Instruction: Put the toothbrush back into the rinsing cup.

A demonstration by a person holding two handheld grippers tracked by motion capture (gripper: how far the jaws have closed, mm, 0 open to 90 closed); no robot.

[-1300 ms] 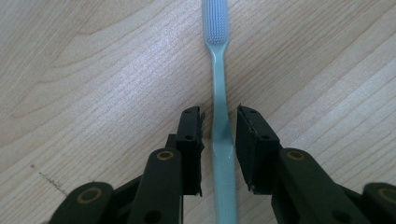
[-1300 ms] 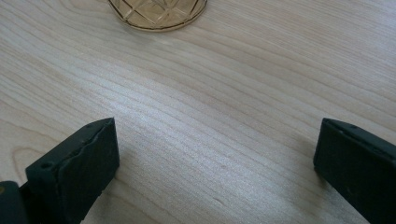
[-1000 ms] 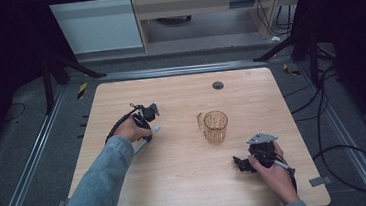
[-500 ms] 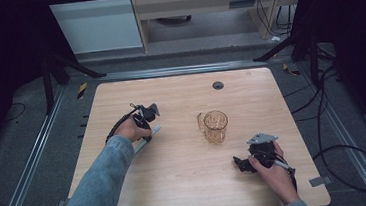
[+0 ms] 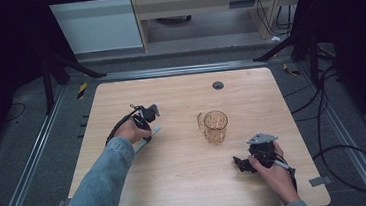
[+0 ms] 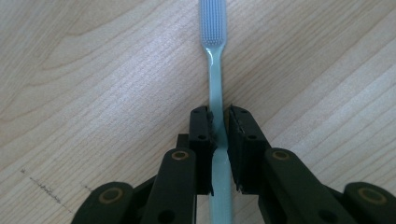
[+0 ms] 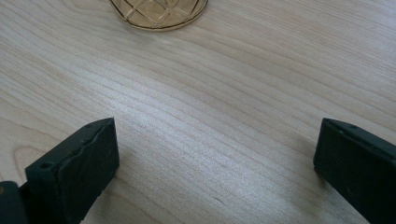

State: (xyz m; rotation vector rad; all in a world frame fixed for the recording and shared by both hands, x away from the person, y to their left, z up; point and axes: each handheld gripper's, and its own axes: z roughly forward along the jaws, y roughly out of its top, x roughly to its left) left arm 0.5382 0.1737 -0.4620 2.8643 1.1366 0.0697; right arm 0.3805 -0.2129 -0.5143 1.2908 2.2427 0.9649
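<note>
Pale green plastic is showing between the black jaws of the left gripper: they are pinching the handle of a toothbrush, having just closed the last bit onto it. In the left gripper view the handle is running straight out ahead of the jaws, and the grey-blue bristle head is lying at its far end, well beyond the tips, bristles facing up. The toothbrush is lying flat on the light wooden table; whether it is lifted off the wood at all is impossible to tell.

In the high view the left gripper is sitting in a hand coming out of a denim sleeve, with the tail of the toothbrush sticking out beside that hand, toward the person.

The right gripper is resting low over the table in the other hand, its jaws spread wide with only bare wood between them. Ahead of those jaws, near but not touching, an amber glass mug with a cut diamond pattern is standing upright; its base is appearing at the top of the right gripper view. The mug is standing between the two grippers, closer to the right one.
</note>
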